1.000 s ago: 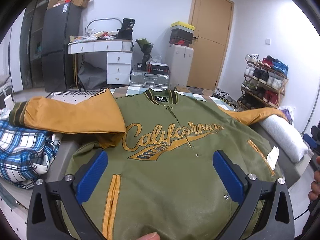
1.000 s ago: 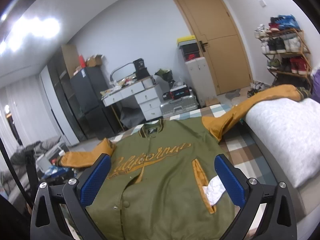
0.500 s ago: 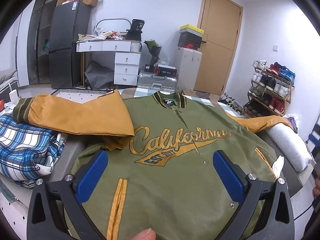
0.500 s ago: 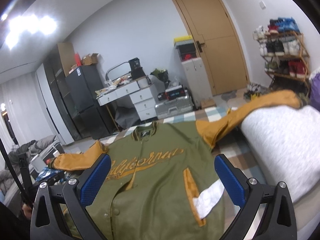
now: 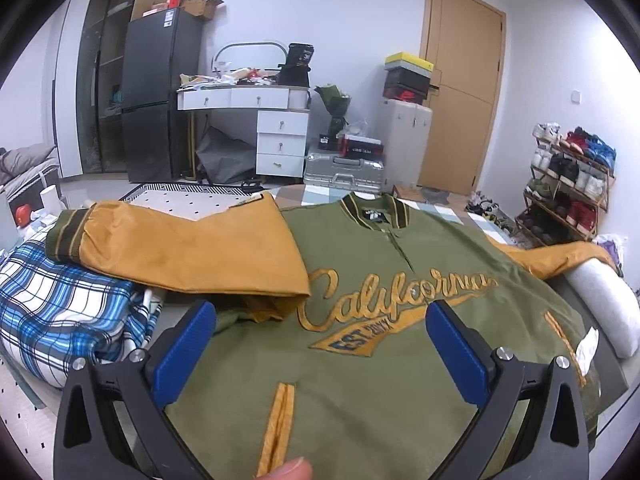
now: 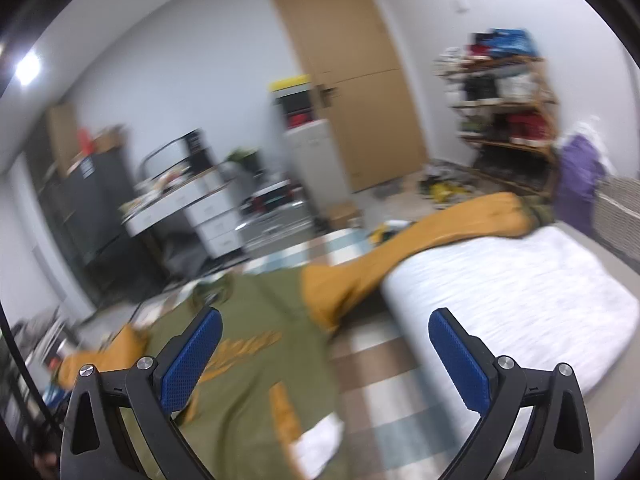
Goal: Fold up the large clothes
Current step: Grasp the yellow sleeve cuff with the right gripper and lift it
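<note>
An olive-green bomber jacket (image 5: 400, 344) with mustard sleeves and gold "California" lettering lies front-up on the bed. Its left sleeve (image 5: 188, 252) is spread out to the left, with the shoulder end bunched near the chest. Its right sleeve (image 5: 560, 254) runs out to the right onto a white pillow. My left gripper (image 5: 320, 344) is open and empty, hovering above the jacket's lower front. In the blurred right wrist view the jacket (image 6: 256, 352) lies at lower left and its right sleeve (image 6: 432, 236) drapes over the pillow. My right gripper (image 6: 324, 352) is open and empty above the jacket's right edge.
A blue plaid cloth (image 5: 60, 308) lies bunched at the left of the bed. The white pillow (image 6: 500, 296) fills the bed's right side. Beyond the bed stand a black fridge (image 5: 156, 96), a white drawer desk (image 5: 276, 136), a door (image 5: 460, 92) and a shoe rack (image 5: 572, 184).
My left gripper has tilted and moved left, showing more of the left sleeve. My right gripper has swung quickly to the right, toward the pillow and right sleeve; its view is now blurred.
</note>
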Demonstrator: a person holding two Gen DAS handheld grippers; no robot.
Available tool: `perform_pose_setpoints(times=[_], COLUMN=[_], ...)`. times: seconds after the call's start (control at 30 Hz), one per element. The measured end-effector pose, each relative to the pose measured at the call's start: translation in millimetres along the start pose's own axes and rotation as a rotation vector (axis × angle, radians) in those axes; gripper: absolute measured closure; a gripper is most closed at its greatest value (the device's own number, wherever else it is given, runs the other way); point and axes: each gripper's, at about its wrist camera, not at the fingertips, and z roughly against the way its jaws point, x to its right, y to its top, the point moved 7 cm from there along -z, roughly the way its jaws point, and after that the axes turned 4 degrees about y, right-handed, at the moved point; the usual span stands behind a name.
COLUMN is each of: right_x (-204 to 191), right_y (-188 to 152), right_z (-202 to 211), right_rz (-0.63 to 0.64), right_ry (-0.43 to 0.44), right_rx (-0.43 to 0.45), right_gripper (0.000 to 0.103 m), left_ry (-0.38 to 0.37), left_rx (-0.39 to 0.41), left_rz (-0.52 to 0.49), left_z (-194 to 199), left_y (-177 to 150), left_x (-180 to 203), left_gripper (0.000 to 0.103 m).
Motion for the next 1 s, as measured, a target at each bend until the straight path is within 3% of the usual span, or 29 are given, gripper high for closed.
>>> perform_pose_setpoints(times=[0.23, 0.3, 0.47, 0.6, 0.63, 0.73, 0.77, 0.83, 0.9, 1.0], right_x=[126, 155, 218, 242, 244, 243, 241, 228, 192, 125], right_y=[50, 57, 47, 46, 48, 55, 56, 69, 96, 129], right_z=[-46, -63, -125, -155, -157, -164, -163, -152, -136, -115], right_rz=[-0.417, -0.462, -0.700, -0.776, -0.779, -0.747, -0.734, -0.680, -0.526, -0.353], right_ry=[-0.087, -0.119, -0.095, -0.084, -0.090, -0.142, -0.172, -0.198, -0.211, -0.108], right_rx=[0.020, 0.009, -0.103, -0.119, -0.110, -0.122, -0.130, -0.081, 0.001, 0.062], right_gripper=[0.000, 0.000, 0.003, 0.006, 0.009, 0.051, 0.076, 0.081, 0.083, 0.084], left_ry=[0.013, 0.012, 0.037, 0.050, 0.051, 0.051, 0.049, 0.041, 0.035, 0.029], left_rx=[0.010, 0.004, -0.006, -0.016, -0.017, -0.023, -0.024, -0.017, -0.005, 0.003], left_rz=[0.028, 0.038, 0.040, 0.039, 0.032, 0.017, 0.013, 0.002, -0.016, -0.036], left_z=[-3, -4, -4, -6, -6, -8, -8, -6, -2, 1], left_y=[1, 0, -3, -5, -6, -8, -8, -8, -8, -10], left_x=[-7, -8, -10, -10, -9, -4, -2, 1, 5, 6], left_gripper=[0.001, 0.001, 0.001, 0.001, 0.001, 0.001, 0.001, 0.001, 0.001, 0.001])
